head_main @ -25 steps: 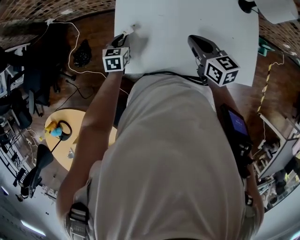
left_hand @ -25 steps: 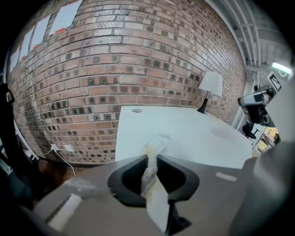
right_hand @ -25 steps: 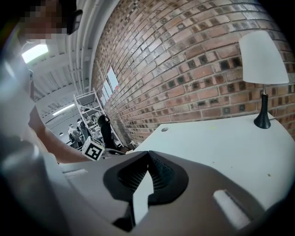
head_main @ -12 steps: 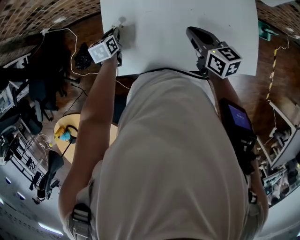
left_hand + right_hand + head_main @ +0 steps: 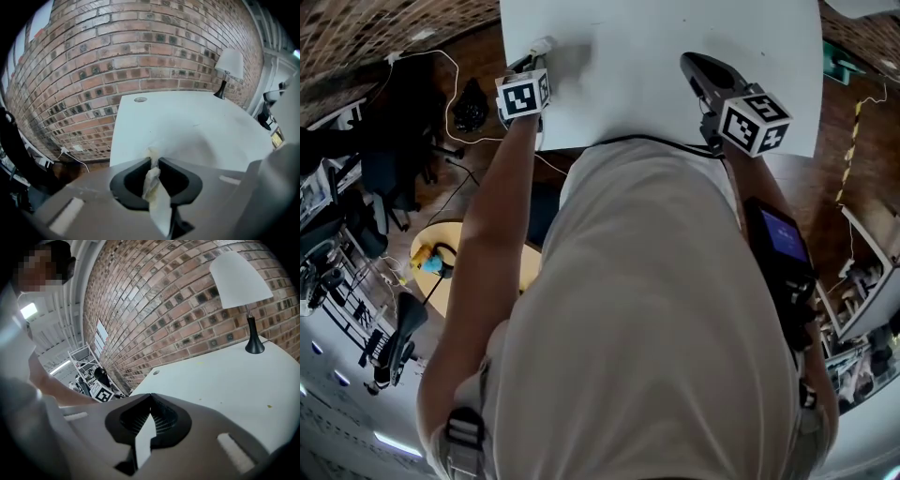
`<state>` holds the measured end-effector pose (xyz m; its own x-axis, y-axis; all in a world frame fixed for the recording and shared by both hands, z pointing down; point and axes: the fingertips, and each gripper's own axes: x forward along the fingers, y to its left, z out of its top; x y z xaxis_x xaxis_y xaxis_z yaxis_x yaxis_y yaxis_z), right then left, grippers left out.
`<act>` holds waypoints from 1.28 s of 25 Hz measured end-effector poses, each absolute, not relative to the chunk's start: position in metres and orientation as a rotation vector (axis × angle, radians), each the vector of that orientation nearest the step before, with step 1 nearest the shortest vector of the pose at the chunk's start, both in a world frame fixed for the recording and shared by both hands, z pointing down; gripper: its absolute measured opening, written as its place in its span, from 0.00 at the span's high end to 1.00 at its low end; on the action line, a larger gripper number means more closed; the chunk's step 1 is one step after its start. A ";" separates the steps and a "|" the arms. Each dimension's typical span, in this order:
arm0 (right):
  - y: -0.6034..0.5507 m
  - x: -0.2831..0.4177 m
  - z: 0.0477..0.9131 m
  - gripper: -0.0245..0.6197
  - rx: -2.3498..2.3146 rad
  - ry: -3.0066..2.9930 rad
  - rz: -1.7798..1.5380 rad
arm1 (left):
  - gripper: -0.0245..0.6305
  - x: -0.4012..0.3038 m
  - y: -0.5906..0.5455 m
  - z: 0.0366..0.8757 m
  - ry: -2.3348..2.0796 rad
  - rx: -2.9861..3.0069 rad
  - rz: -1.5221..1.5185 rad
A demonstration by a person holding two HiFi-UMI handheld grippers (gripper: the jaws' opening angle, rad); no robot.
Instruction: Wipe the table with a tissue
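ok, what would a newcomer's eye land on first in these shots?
First the crumpled white tissue pinched in the left gripper, by the left edge of the white table. Then the right gripper, shut on nothing, over the table's near right side. A white lamp also stands at the table's far right, in front of the brick wall.

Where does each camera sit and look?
Head view: on the head, looking down at table, torso, arms, left gripper, right gripper.
Left gripper view: on that gripper, facing brick wall; jaws pinching tissue.
Right gripper view: on that gripper, facing lamp; shut jaws, forearm.
Both gripper views share table, wall, lamp.
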<state>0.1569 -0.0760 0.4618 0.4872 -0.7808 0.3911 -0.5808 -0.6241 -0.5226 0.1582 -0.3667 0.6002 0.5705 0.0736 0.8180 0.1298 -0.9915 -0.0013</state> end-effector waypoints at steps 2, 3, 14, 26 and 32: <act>-0.077 0.157 0.462 0.95 -2.418 1.165 -0.882 | 0.88 0.158 -0.363 0.601 -0.187 -2.690 -1.423; -0.077 0.157 0.463 0.95 -2.417 1.171 -0.885 | 0.88 0.158 -0.361 0.601 -0.188 -2.679 -1.427; -0.084 0.152 0.461 0.95 -2.406 1.161 -0.886 | 0.87 0.147 -0.338 0.618 -0.363 -2.392 -1.487; -0.104 0.135 0.460 0.95 -2.427 1.143 -0.879 | 0.87 0.110 -0.250 0.622 -0.695 -2.393 -1.436; -0.122 0.128 0.460 0.95 -2.448 1.124 -0.866 | 0.87 0.082 -0.229 0.600 -0.986 -2.593 -1.674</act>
<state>0.1284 -0.1219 0.4596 0.5093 -0.7649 0.3945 -0.5770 -0.6436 -0.5029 0.0821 -0.2288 0.6003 0.2828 0.5368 0.7949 0.4351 -0.8104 0.3925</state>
